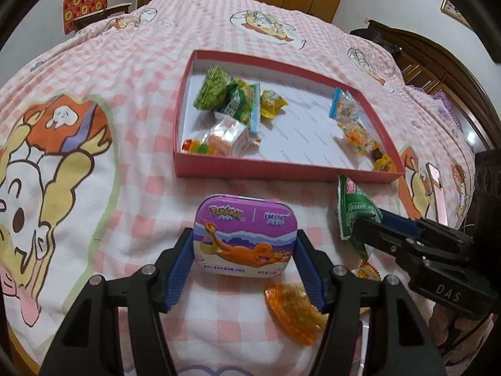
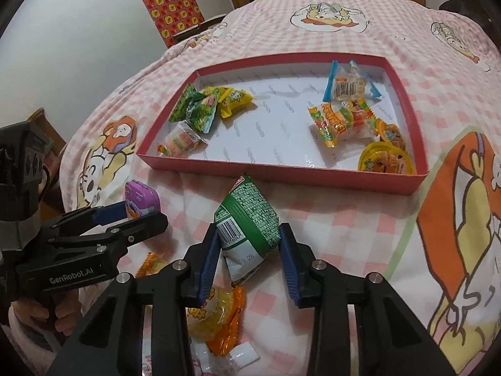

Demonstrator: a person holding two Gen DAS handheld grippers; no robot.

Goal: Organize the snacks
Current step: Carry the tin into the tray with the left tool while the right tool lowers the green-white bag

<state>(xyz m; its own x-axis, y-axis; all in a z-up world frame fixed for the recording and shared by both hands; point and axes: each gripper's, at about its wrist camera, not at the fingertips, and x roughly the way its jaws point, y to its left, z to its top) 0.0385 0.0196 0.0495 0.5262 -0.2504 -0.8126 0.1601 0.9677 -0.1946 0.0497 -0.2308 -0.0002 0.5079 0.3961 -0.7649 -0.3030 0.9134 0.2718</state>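
Note:
A purple Pokémon mint tin (image 1: 244, 235) lies between the blue pads of my left gripper (image 1: 244, 242), and both pads press its short sides. From the right wrist view the same tin (image 2: 141, 195) shows in the left gripper (image 2: 142, 214). My right gripper (image 2: 249, 232) is shut on a green snack packet (image 2: 250, 216) with a barcode, just in front of the red tray (image 2: 281, 175). In the left wrist view that packet (image 1: 352, 206) sticks out of the right gripper (image 1: 371, 219). The tray (image 1: 281, 169) holds green packets at its left and orange and yellow sweets at its right.
Everything rests on a bed with a pink checked cartoon cover (image 1: 141, 125). Loose orange and yellow wrappers (image 2: 216, 313) and a small white sweet (image 2: 244, 355) lie under the right gripper. An orange wrapper (image 1: 294, 310) lies near the left gripper. A dark wooden headboard (image 1: 438, 62) borders the bed.

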